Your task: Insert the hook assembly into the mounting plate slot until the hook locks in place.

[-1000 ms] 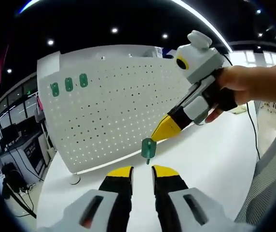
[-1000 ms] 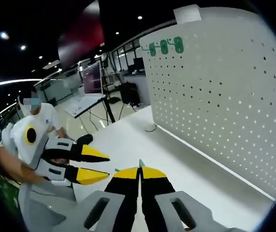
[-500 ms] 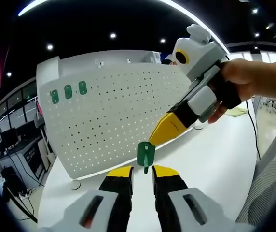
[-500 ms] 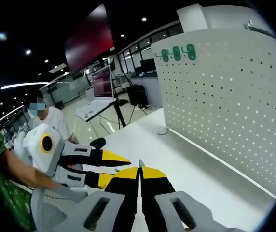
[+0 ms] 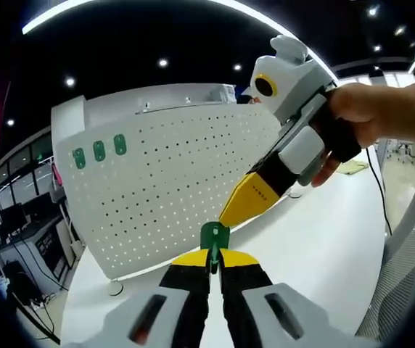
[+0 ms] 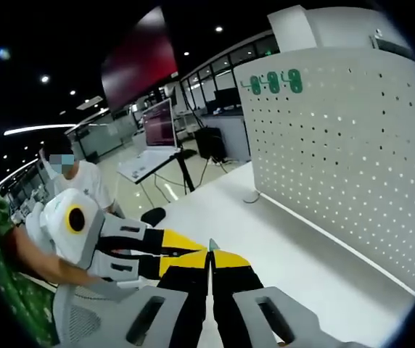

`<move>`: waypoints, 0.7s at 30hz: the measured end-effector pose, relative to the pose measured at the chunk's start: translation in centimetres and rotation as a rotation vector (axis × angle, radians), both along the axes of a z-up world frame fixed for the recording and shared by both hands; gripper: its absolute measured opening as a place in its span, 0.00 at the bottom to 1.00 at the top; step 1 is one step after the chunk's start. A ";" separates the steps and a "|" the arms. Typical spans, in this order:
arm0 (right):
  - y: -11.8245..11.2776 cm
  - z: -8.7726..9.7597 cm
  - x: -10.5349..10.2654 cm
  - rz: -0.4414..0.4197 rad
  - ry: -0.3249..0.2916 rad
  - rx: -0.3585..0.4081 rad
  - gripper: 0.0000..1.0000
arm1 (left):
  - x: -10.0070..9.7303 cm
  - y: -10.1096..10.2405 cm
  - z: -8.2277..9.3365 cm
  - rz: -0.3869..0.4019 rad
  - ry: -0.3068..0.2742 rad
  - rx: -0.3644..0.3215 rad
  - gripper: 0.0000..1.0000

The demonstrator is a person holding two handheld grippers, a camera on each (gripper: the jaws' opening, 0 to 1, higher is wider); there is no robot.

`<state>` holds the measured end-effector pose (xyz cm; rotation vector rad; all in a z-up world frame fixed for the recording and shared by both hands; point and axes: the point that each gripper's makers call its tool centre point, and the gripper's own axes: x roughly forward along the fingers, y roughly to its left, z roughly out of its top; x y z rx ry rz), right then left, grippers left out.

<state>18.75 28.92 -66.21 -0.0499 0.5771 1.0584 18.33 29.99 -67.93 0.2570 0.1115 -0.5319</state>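
A small green hook (image 5: 214,236) sits upright at the tips of my left gripper (image 5: 213,254), whose jaws are shut on its lower part. My right gripper (image 5: 227,216) comes in from the upper right, held by a hand, its yellow tips closed against the hook's upper side. In the right gripper view my right gripper (image 6: 210,254) is shut, with a thin teal edge of the hook (image 6: 211,245) between its tips, and the left gripper (image 6: 193,251) meets it from the left. The white perforated mounting plate (image 5: 178,174) (image 6: 352,159) stands upright on the table.
Three green hooks (image 5: 99,151) (image 6: 274,82) hang in a row near the plate's top corner. The white table (image 5: 323,239) stretches beside the plate. A person in a white shirt (image 6: 84,190) and a monitor on a stand (image 6: 160,130) are beyond the table edge.
My left jaws, open half a second ago, have closed on the green hook. The right gripper brought the hook down between them. Both views shifted slightly.
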 end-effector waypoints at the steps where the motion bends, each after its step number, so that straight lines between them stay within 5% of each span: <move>1: 0.0 0.0 -0.1 0.001 0.000 0.000 0.00 | 0.0 0.0 0.0 -0.002 0.001 0.000 0.05; 21: 0.0 -0.4 -0.3 -0.006 0.022 -0.012 0.00 | -0.2 -0.1 0.1 -0.006 -0.014 0.015 0.04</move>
